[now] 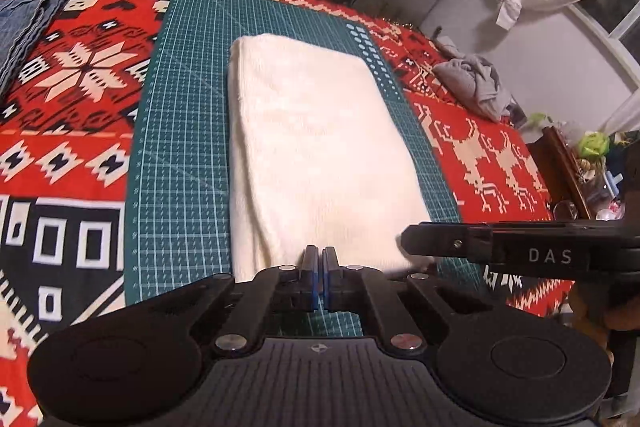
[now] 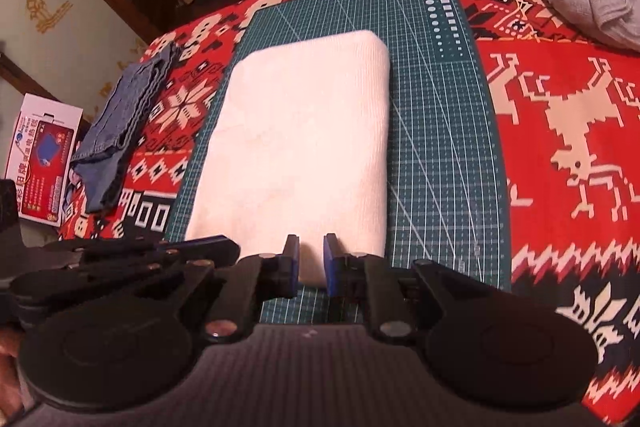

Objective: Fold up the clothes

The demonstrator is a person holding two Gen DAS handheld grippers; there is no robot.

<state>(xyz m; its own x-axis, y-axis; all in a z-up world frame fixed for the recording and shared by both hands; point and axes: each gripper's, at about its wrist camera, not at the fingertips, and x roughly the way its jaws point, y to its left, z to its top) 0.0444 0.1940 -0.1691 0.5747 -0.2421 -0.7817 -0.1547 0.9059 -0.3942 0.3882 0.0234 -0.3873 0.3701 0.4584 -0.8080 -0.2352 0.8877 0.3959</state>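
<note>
A white cloth, folded into a thick rectangle, lies flat on the green cutting mat. At the cloth's near edge my left gripper is shut, its blue pads touching with nothing visible between them. My right gripper is at the same near edge, further right. Its fingers stand a narrow gap apart with the cloth's edge between them. In the left wrist view the right gripper comes in sideways to the cloth's near right corner. The left gripper shows at the left of the right wrist view.
The mat lies on a red patterned blanket. Folded blue jeans lie to the left and a crumpled grey garment at the far right. A white and red box stands off the left edge.
</note>
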